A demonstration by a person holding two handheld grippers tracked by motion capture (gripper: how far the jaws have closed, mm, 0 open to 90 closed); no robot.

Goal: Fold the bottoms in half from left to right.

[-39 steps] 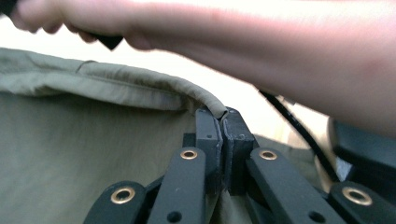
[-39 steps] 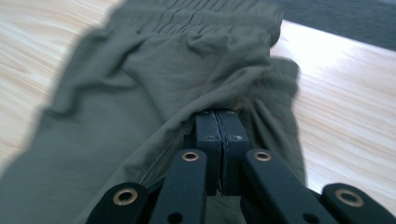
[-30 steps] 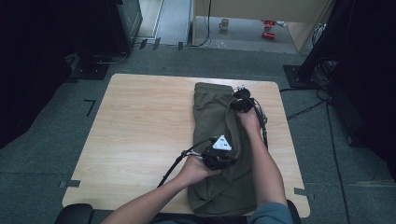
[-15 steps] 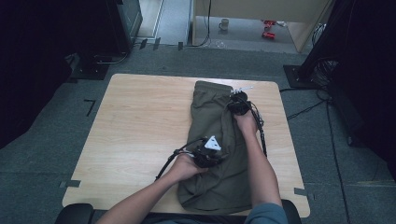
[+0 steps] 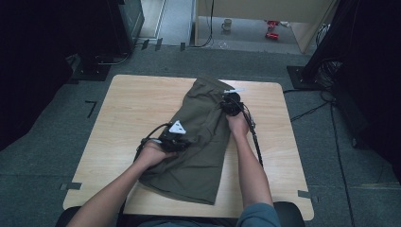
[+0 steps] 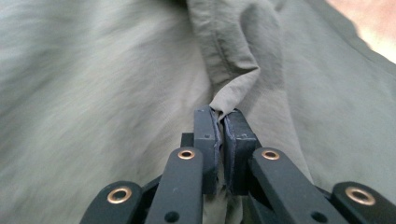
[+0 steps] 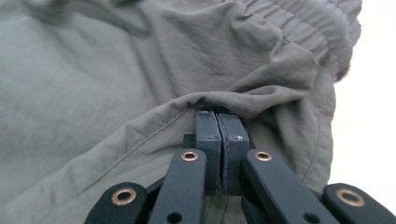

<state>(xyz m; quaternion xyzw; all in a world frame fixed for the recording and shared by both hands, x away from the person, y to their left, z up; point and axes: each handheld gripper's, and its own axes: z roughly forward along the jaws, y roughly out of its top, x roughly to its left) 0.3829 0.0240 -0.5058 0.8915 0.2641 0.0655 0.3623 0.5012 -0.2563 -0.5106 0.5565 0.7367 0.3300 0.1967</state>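
Bench (image 5: 127, 109): pale wood, carrying everything.
Shorts (image 5: 198, 142): olive cloth lying lengthwise right of centre, waistband near the far edge, hem slanting toward the near edge.
Handling: looks light, limp and a little slick, so it should sag wherever unsupported; seams and the elastic waistband seem the firmest holds.
Left tool (image 6: 222, 116): pressed together, pinching a fold at the garment's left edge.
Right tool (image 7: 216, 113): pressed together on a fold just below the waistband.

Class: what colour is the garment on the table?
Olive green shorts, plain, no pattern; clearest in the high view.
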